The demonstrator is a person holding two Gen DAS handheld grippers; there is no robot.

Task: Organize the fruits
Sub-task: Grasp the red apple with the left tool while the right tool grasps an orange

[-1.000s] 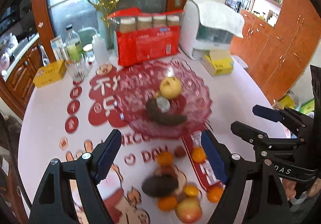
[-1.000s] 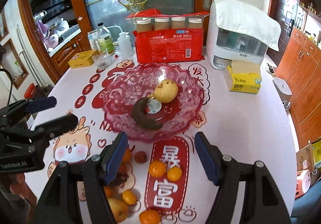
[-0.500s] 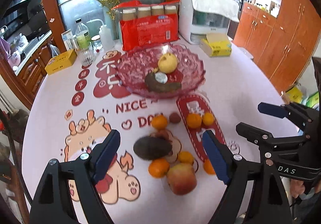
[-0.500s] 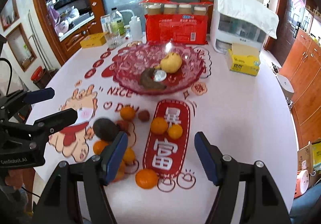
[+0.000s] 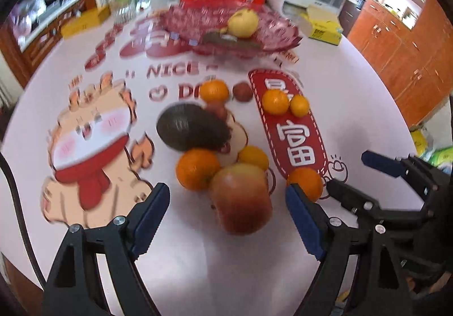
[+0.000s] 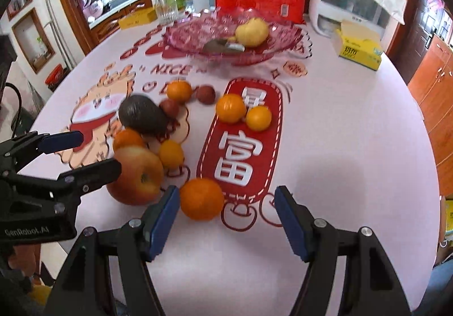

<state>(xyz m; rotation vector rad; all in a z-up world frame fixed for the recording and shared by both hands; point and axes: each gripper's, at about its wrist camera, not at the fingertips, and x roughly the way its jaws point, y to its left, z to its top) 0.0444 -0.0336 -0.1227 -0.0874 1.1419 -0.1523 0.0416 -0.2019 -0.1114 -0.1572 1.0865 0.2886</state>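
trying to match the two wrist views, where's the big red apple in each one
Left wrist: the apple sits low centre, between the left tool's fingers.
Right wrist: the apple is lower left, behind the left tool's black finger.
Shared landmark: the dark avocado just beyond it.

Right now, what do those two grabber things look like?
Both tongs are black, angular plastic frames with silver screws and dark blue ribbed pads on the fingers. The left tongs have white lettering on the body, seen from the right camera; a black cable curves past them. The right tongs look the same.
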